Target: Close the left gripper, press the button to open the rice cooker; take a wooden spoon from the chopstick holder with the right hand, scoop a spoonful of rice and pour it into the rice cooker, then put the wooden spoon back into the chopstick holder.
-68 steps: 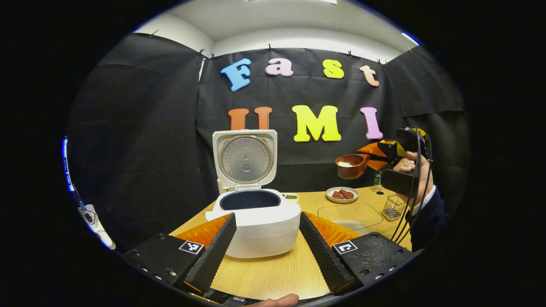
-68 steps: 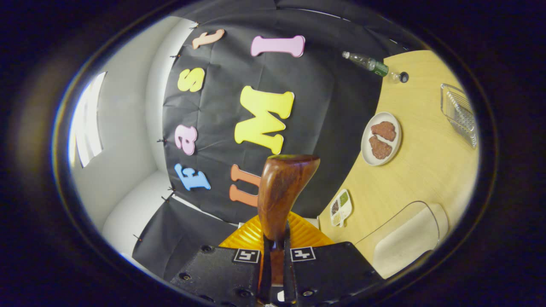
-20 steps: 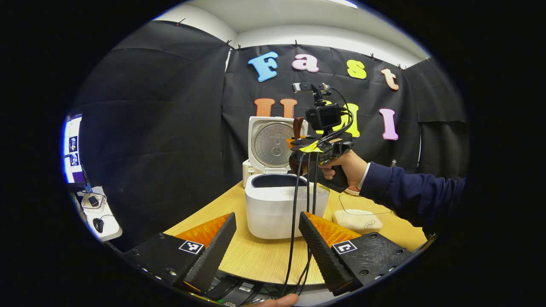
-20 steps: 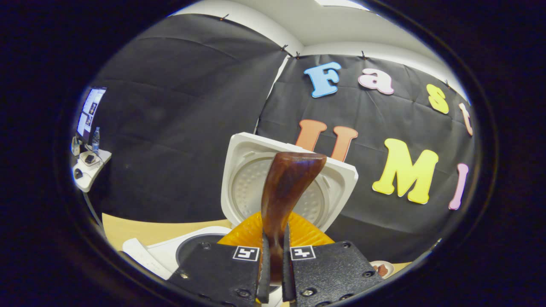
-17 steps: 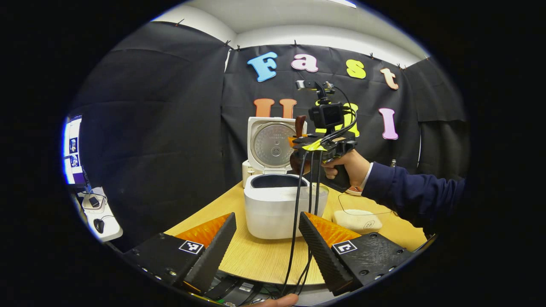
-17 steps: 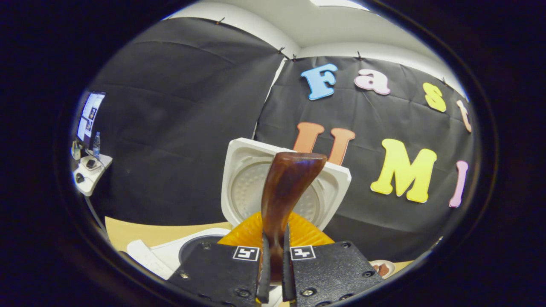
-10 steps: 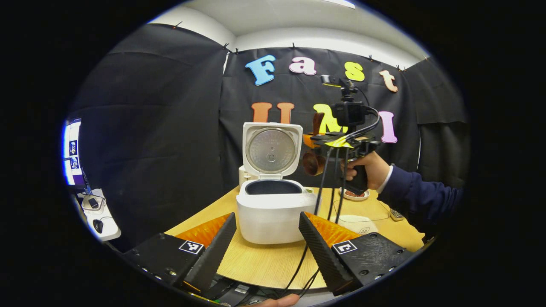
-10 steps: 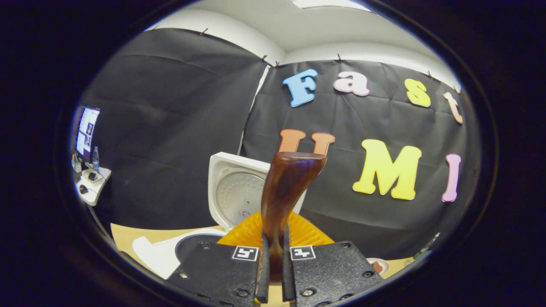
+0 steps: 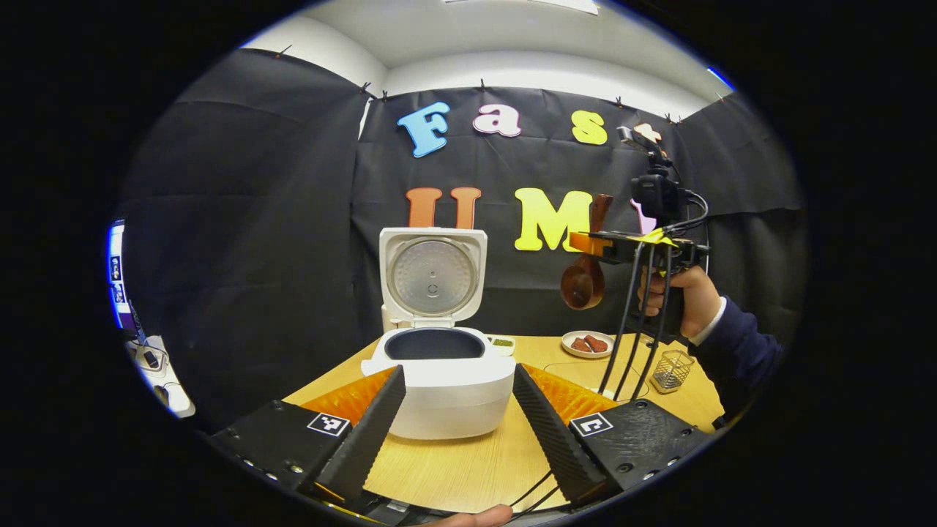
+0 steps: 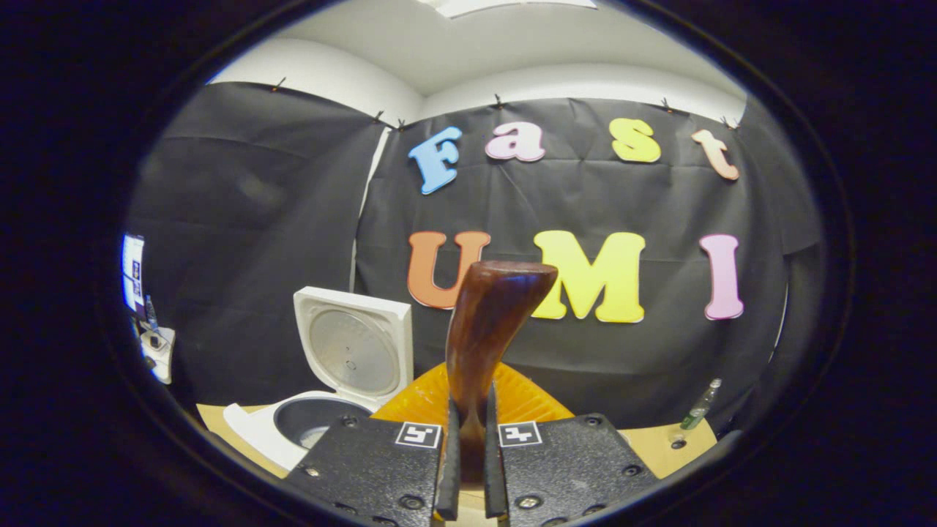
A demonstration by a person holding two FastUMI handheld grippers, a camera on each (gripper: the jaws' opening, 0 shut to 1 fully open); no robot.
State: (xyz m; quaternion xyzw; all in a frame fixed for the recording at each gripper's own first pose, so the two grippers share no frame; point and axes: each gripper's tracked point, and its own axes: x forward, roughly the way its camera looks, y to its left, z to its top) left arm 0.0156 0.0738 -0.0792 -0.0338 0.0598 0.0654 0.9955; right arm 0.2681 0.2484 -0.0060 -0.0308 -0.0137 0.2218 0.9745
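The white rice cooker stands on the wooden table with its lid raised upright; its dark pot is seen in the right gripper view too, at the rice cooker. My left gripper is open, low in front of the cooker and holding nothing. To the cooker's right, a hand holds my right gripper high above the table. It is shut on the wooden spoon, which hangs bowl down. The spoon's handle rises between the closed fingers. The wire chopstick holder stands below that hand.
A plate of brown food and a small dish sit behind the cooker. A clear container lies right of it. Cables hang from the right gripper. A bottle stands at the table's far right.
The right gripper has carried the spoon from over the cooker's pot to the right, above the chopstick holder side. The left gripper has stayed open, and its view swung slightly.
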